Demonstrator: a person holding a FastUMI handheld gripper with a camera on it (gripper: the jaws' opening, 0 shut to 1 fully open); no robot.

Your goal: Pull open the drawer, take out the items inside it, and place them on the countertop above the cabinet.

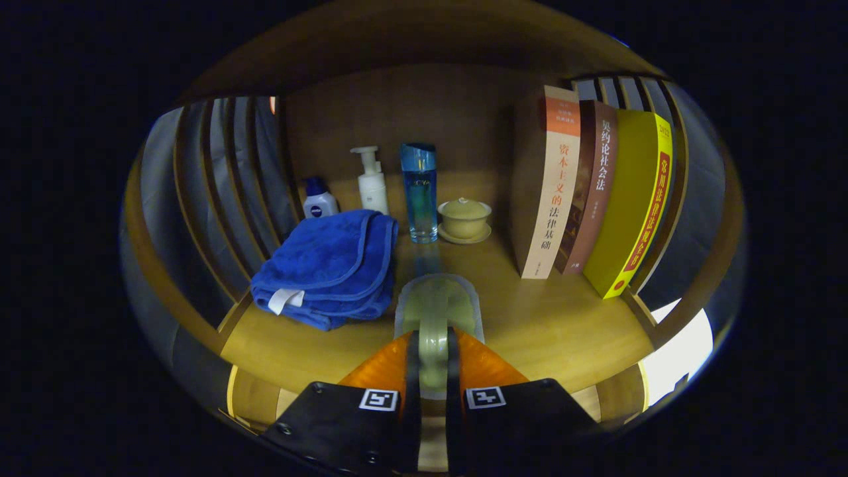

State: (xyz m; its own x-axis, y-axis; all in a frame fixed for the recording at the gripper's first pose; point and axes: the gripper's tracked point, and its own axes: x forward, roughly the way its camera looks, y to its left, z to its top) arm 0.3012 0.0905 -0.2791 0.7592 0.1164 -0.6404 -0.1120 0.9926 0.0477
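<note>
Tongs (433,344) nearly closed, both fingers pressing a pale green translucent roll (435,311), which we hold just above the wooden desk (563,331) | soft blue towel (331,265) folded beside it | beyond: glass bottle (419,192), lidded ceramic cup (464,218), pump bottle (372,180), three upright books (596,192) | roll's lower part hidden by fingers

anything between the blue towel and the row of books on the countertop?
Gripper view: the pale green roll, clamped between the gripper fingers, sits there on bare wood between the blue towel and the books.
</note>
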